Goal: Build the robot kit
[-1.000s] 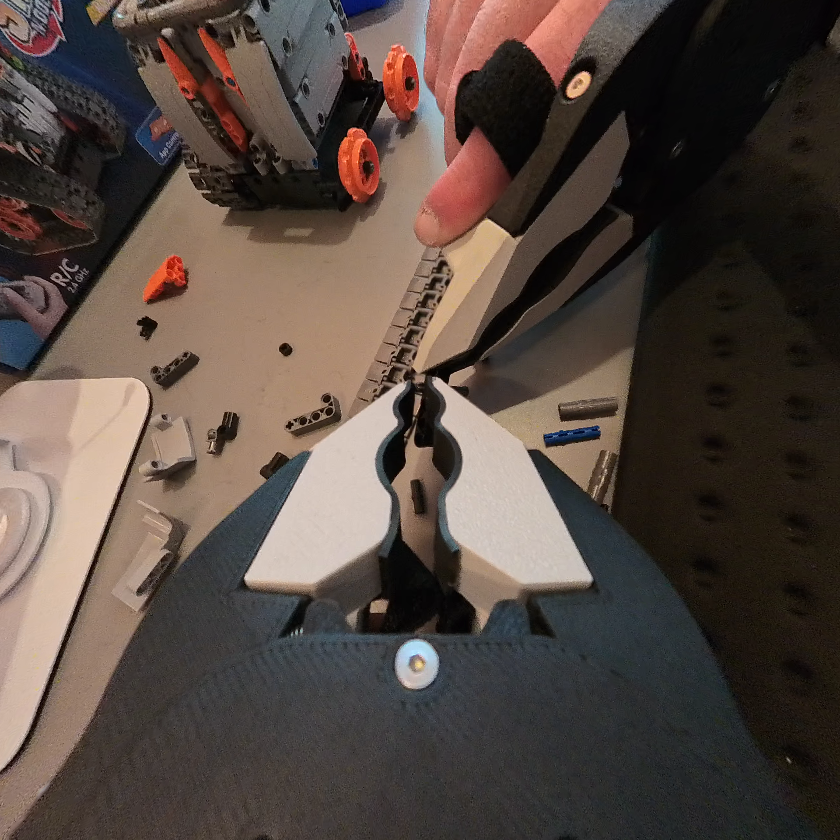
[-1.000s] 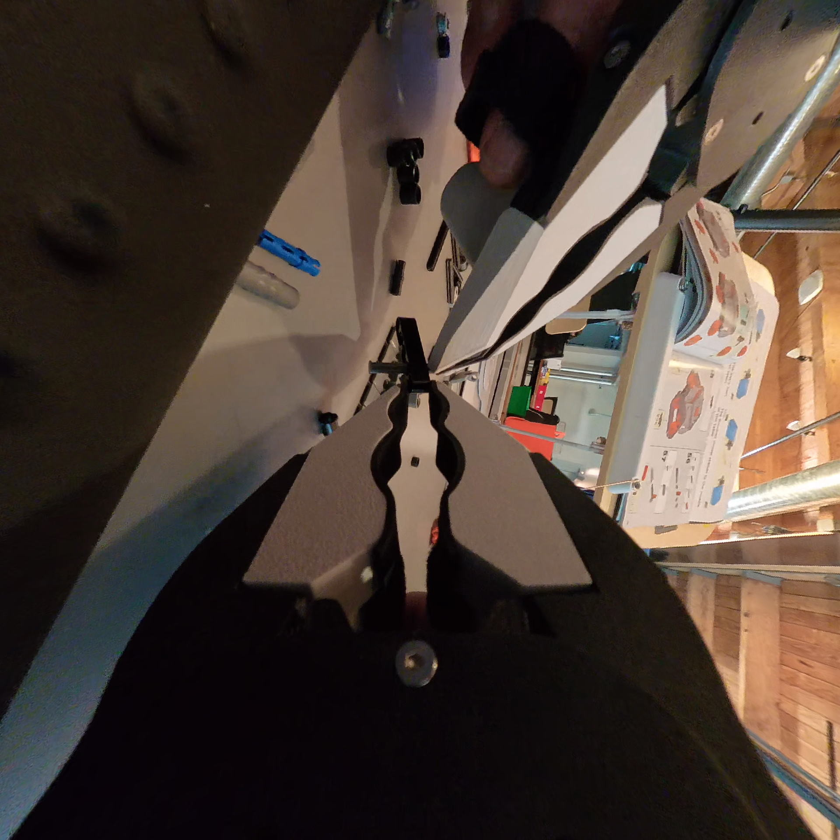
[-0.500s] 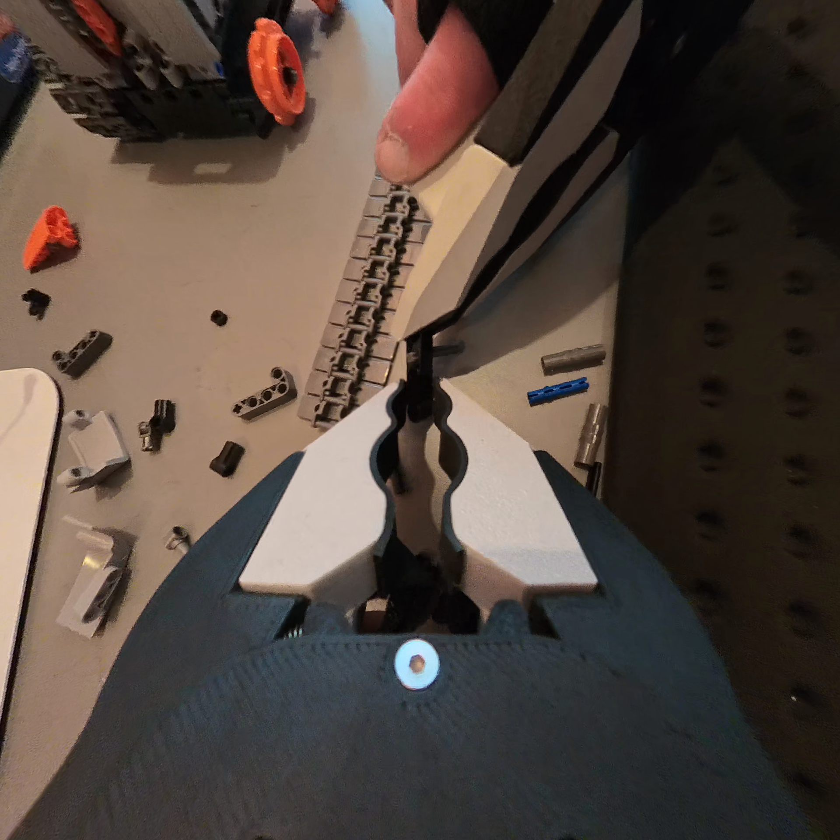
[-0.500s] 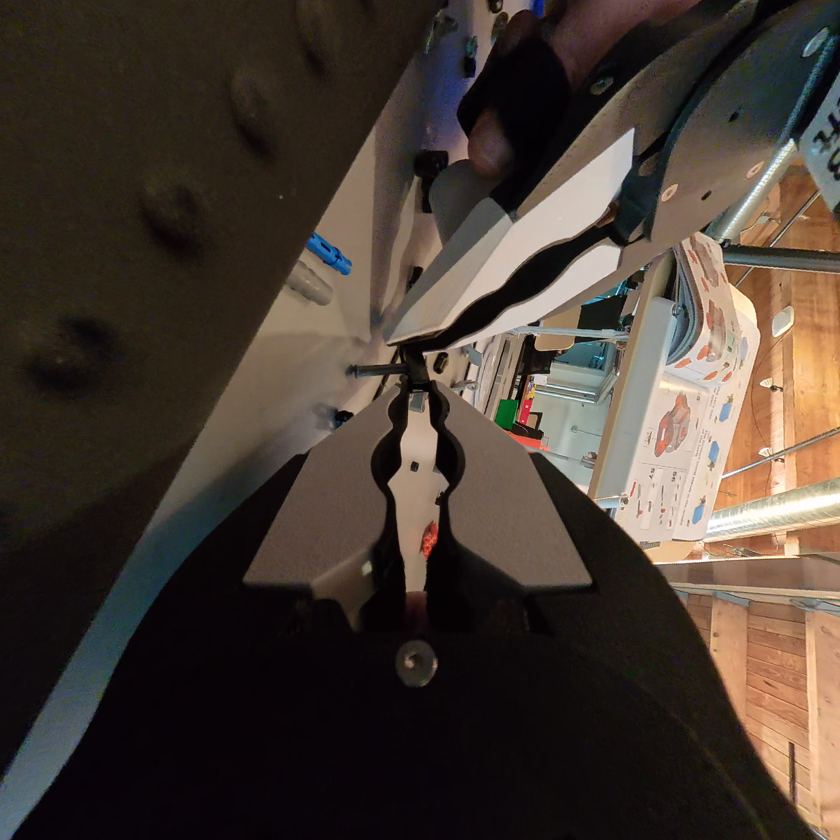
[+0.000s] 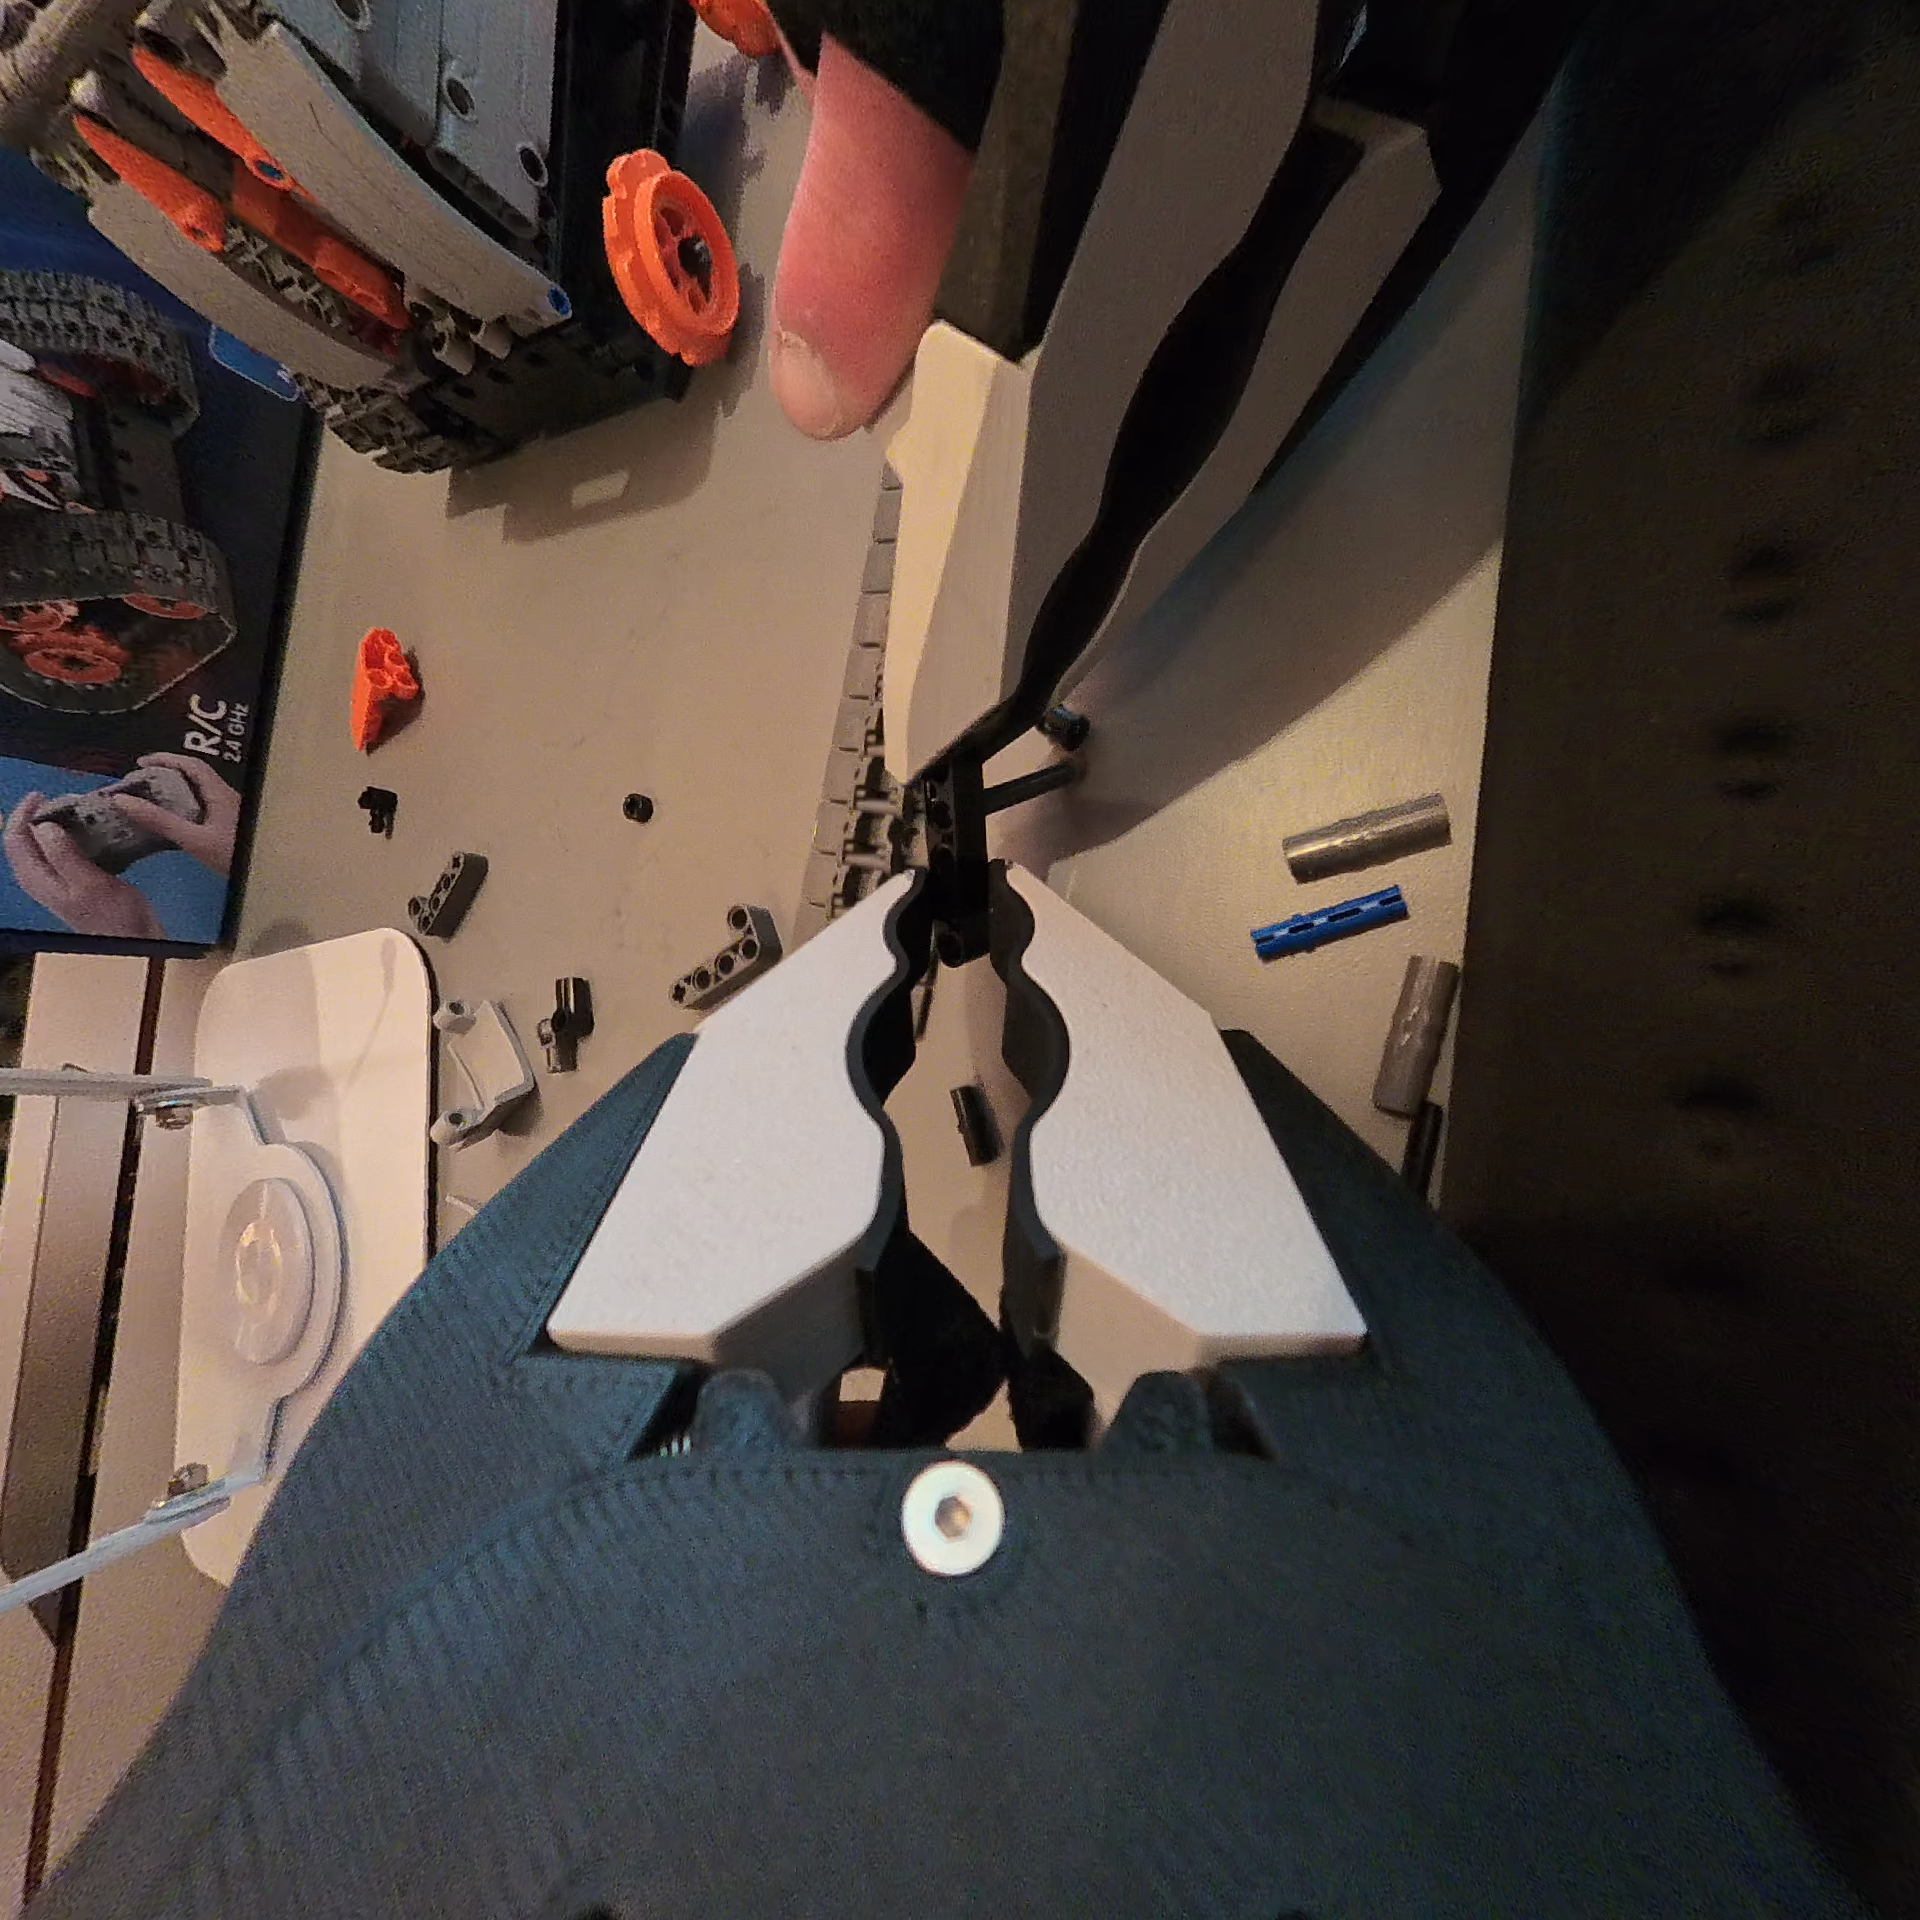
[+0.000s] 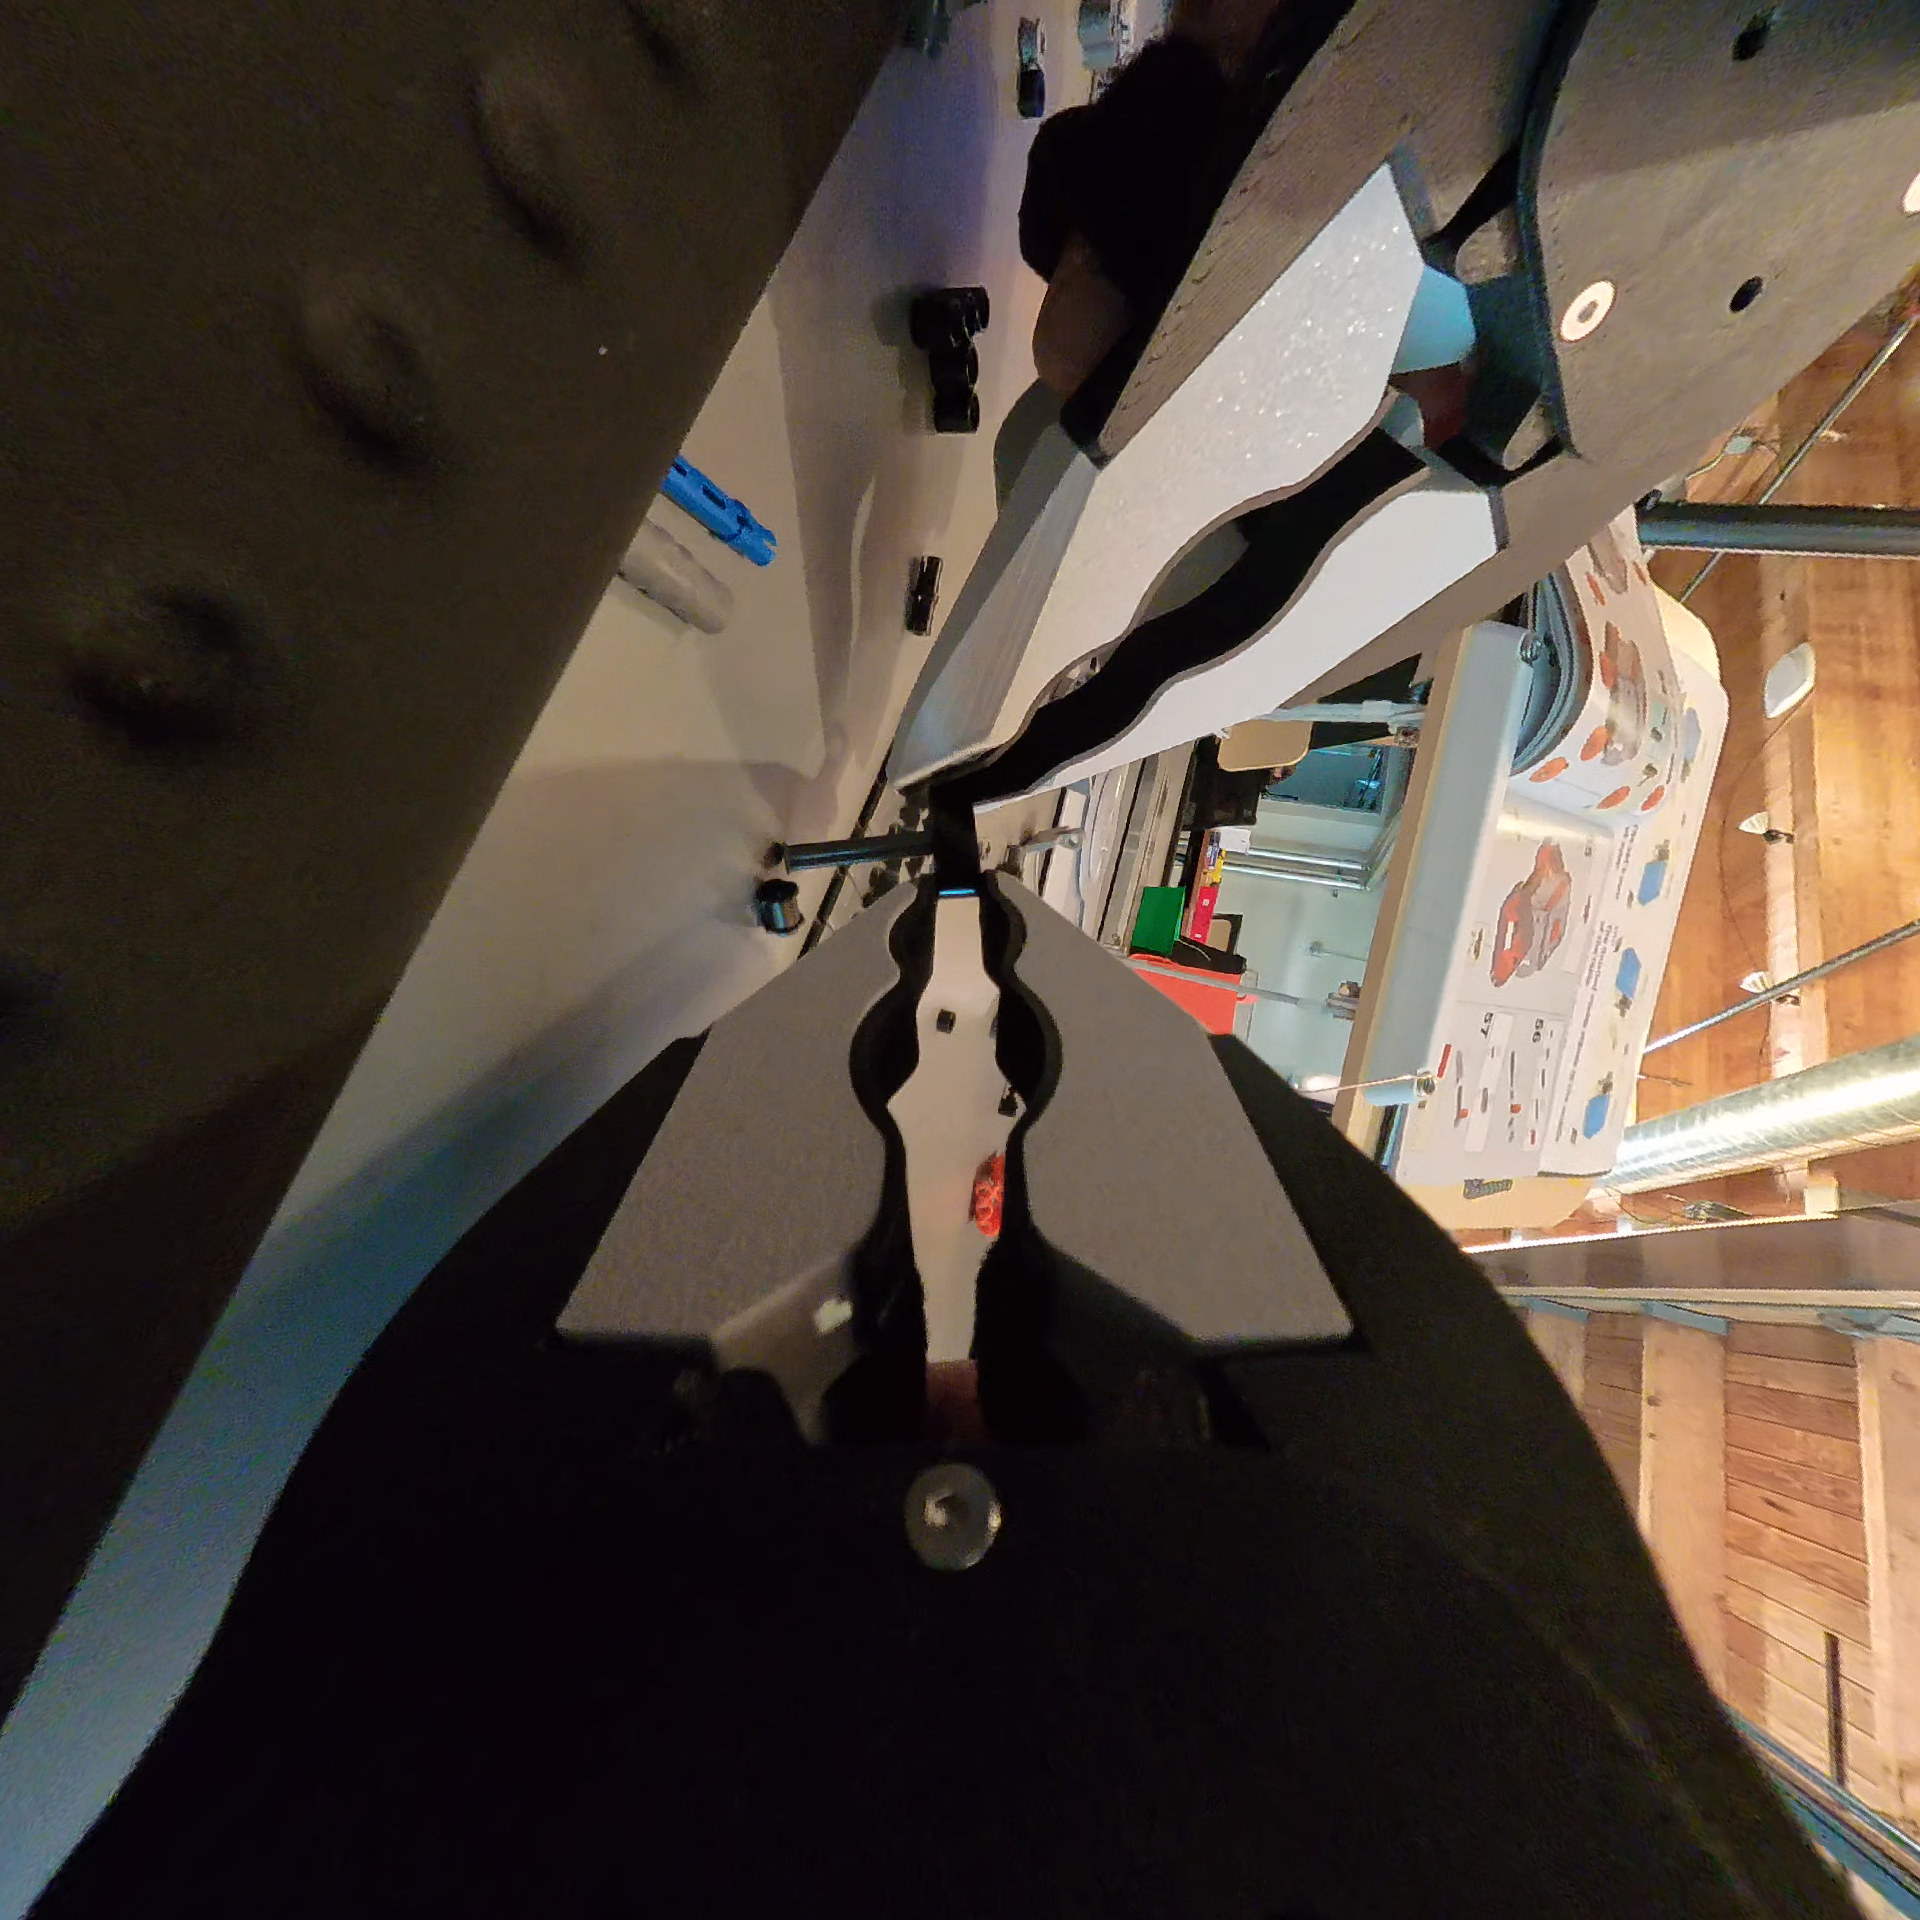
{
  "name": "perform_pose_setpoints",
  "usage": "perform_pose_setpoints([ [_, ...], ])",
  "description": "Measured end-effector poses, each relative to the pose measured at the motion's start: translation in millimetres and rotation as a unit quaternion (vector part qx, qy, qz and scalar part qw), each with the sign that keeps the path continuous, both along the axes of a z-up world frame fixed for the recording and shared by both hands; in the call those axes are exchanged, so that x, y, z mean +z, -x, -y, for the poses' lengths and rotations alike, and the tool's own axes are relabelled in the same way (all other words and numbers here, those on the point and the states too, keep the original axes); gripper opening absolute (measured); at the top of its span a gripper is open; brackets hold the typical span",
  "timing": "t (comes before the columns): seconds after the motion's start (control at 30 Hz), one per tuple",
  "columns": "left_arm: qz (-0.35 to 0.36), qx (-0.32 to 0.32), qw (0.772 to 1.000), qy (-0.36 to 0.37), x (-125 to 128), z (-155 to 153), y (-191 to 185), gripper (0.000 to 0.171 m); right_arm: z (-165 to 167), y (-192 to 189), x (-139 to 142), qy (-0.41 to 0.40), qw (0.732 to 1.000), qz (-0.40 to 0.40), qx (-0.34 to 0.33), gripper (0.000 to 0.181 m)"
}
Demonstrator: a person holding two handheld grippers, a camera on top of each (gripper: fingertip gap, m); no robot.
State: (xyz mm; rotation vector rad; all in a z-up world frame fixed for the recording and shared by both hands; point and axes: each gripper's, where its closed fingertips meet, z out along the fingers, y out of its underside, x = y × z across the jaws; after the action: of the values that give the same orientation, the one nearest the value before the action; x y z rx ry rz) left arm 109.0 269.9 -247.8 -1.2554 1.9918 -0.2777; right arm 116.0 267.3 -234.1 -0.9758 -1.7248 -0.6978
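My left gripper (image 5: 951, 899) is shut on the lower end of a small black holed beam (image 5: 954, 831), held above the table. My right gripper (image 5: 961, 753) comes down from the top of the left wrist view and pinches the same beam's upper end. A thin black axle (image 5: 1034, 784) sticks out sideways from the beam. In the right wrist view my right gripper (image 6: 956, 883) grips the beam (image 6: 954, 836), with the axle (image 6: 842, 854) pointing left, and my left gripper (image 6: 935, 777) meets it from the upper right. A small black bush (image 5: 1062, 720) lies just beyond.
A grey and orange tracked model (image 5: 364, 208) and a blue box (image 5: 104, 623) sit at the far left. A grey track strip (image 5: 862, 707), an orange piece (image 5: 384, 675), grey tubes (image 5: 1363, 836) and a blue pin (image 5: 1328, 920) lie loose. A dark pegboard wall (image 5: 1714, 935) stands at the right. A booklet (image 6: 1538, 935) stands behind. My left and right fingertips are right by each other.
Both grippers have stayed shut on the black beam. In the left wrist view the right gripper has swung more upright, and the model and box have come back into view at the left.
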Motion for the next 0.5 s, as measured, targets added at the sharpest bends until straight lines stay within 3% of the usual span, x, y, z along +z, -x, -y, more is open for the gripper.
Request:
perform_pose_setpoints([
  [0.27, 0.009, 0.001, 1.0, 0.028, 1, 8, -11, 0.009, 6, -12, 0, 0.024, 0.999, -0.021, -0.007, 0.005],
  [0.5, 0.007, -0.01, 1.0, 0.006, 4, 14, -22, 0.01, 13, -24, 0, 0.021, 0.999, -0.025, -0.009, 0.005],
])
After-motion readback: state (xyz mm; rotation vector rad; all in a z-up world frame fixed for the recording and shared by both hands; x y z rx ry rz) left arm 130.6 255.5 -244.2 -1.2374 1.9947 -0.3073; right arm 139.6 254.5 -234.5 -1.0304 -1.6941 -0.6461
